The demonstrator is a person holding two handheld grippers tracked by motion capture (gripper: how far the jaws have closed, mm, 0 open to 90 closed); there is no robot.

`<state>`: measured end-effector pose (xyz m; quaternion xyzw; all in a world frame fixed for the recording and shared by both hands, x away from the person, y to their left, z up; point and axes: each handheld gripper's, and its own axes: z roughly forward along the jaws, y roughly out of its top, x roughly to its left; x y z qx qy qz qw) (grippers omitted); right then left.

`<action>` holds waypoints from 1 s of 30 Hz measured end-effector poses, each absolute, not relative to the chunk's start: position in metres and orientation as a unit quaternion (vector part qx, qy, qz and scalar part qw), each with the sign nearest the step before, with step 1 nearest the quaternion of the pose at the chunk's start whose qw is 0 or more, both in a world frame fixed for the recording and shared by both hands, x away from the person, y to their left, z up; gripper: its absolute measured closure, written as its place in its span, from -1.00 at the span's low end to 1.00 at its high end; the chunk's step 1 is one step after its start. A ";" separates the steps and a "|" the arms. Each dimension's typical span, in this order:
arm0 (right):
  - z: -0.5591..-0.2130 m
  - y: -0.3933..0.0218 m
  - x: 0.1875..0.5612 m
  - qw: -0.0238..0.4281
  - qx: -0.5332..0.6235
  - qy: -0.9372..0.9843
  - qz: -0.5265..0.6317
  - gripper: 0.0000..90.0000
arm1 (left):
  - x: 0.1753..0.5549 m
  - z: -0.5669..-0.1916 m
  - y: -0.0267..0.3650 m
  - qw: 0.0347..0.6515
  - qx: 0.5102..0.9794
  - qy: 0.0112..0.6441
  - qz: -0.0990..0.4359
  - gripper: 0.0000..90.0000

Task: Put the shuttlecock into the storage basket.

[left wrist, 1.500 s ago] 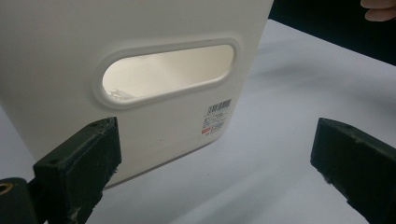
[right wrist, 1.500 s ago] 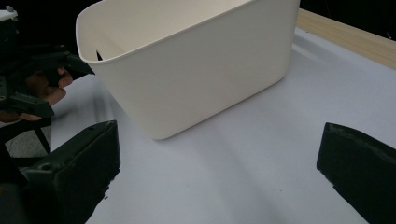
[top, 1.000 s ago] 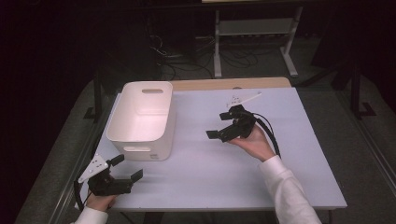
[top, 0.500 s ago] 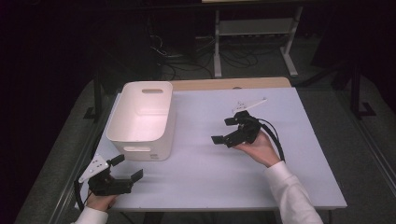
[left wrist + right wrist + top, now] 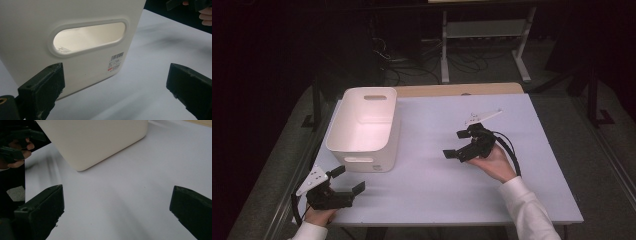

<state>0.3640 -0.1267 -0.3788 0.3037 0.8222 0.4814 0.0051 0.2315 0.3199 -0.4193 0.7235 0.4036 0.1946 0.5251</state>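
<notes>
A lab or recording space

Dark surroundings are framing a lit white surface (image 5: 512, 200), while tangled cables (image 5: 412, 67) and a metal stand (image 5: 484, 30) are sitting on the floor behind it.

Bright table, dark room around it.
Light is falling from above onto the white table (image 5: 492, 125) while the floor beyond is sinking into near black; the black jaws are showing soft and blurred, and faint grey shadows are streaking the tabletop.

Gaping tool (image 5: 117, 212) before white bin (image 5: 95, 140)
</notes>
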 end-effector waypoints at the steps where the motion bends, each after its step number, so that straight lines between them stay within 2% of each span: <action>1: -0.379 -0.128 0.363 0.004 0.306 0.821 0.482 -1.00 | 0.231 -0.419 0.320 0.525 0.724 0.403 0.194 -0.97; 30: -0.391 -0.167 0.347 0.029 0.320 0.801 0.504 -1.00 | 0.231 -0.419 0.321 0.526 0.725 0.400 0.197 -0.97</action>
